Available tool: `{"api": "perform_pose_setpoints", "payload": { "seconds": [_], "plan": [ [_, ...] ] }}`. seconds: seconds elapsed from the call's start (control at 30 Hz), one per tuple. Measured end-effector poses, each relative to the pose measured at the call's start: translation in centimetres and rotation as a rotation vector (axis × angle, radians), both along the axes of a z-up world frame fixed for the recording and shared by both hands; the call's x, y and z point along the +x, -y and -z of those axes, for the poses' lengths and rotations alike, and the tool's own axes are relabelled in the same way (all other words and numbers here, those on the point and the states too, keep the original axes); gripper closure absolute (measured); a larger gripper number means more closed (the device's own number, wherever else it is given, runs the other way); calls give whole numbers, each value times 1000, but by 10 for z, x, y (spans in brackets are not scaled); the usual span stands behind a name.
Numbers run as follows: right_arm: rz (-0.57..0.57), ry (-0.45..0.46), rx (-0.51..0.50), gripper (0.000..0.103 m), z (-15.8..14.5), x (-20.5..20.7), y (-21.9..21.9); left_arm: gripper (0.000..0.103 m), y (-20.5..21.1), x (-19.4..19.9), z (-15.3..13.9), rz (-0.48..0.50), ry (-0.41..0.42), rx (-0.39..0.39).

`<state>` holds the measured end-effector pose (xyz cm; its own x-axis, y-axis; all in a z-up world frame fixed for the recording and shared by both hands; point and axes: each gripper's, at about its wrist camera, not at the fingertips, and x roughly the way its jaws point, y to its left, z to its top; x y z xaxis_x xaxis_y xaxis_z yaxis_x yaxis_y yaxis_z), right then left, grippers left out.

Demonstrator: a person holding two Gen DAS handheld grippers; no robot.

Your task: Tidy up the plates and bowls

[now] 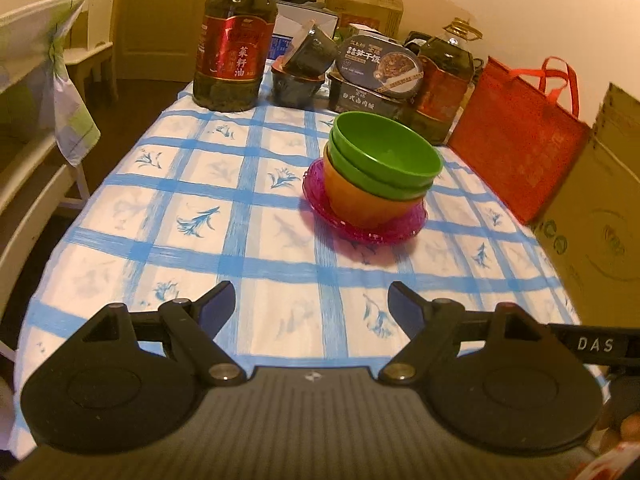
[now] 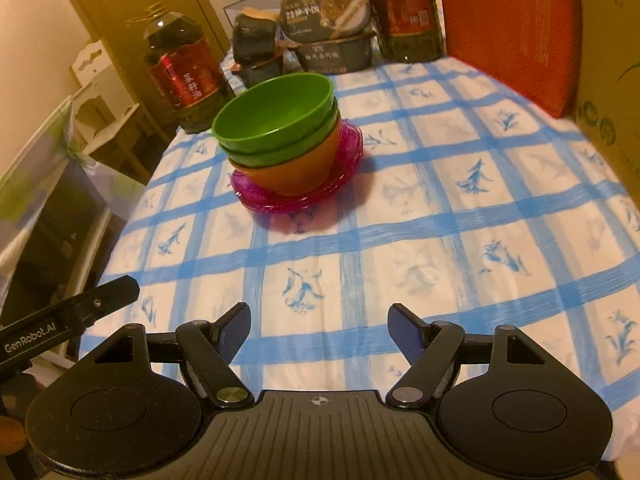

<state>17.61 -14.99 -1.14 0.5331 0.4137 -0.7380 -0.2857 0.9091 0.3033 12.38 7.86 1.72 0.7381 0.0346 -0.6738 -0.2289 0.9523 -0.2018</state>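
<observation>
- Left gripper (image 1: 311, 304): held low over the near end of the table, jaws spread wide, nothing between the pads, only tablecloth showing in the gap.
- Right gripper (image 2: 319, 326): likewise spread apart and empty, above the near edge of the cloth; tip of the left gripper's finger visible at the lower left of the right wrist view.
- Blue-and-white checked tablecloth (image 1: 208, 216) with small blue flower prints, covering the whole table.
- Bowl stack near the middle of the table, well apart from both grippers: top green bowl (image 1: 386, 152) nested in a second green bowl (image 1: 360, 178), that one nested in an orange bowl (image 1: 360, 204).
- Stack slightly tilted, seated on pink translucent plates (image 1: 352, 230); more than one rim showing, exact count unclear.
- Same stack in the right wrist view: top green bowl (image 2: 274, 110), orange bowl (image 2: 296, 170), pink translucent plates (image 2: 296, 202).
- Far end of the table crowded: large oil bottle (image 1: 234, 52) with red label at the left, second oil bottle (image 1: 446, 80) at the right.
- Between the bottles, dark instant-meal boxes (image 1: 376, 72), stacked, and small dark tubs.
- Red fabric bag (image 1: 516, 136) along the right edge, cardboard box (image 1: 596, 216) just beside it.
- Chair (image 1: 36, 184) with draped cloth off the left side.
</observation>
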Motion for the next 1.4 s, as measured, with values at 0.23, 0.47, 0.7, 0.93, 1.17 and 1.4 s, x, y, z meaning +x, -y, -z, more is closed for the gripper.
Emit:
{"api": "perform_pose_setpoints", "payload": {
  "seconds": [0.23, 0.47, 0.7, 0.93, 1.17, 1.4],
  "plan": [
    [-4, 42, -30, 28, -5, -27, 6, 19, 13, -19, -3, 8, -49, 53],
    [-3, 64, -42, 28, -10, -47, 13, 17, 22, -38, -3, 15, -100, 72],
    [-12, 82, -48, 28, -10, -64, 16, 15, 32, -54, -8, 29, -103, 58],
    [-14, 92, -46, 28, -12, -74, 19, 12, 37, -66, -10, 40, -106, 30],
    [-26, 108, -64, 28, -12, -82, 15, 10, 38, -71, -7, 41, -112, 19],
    [-40, 109, -76, 28, -10, -89, 14, 10, 40, -73, -2, 40, -118, 24]
  ]
}}
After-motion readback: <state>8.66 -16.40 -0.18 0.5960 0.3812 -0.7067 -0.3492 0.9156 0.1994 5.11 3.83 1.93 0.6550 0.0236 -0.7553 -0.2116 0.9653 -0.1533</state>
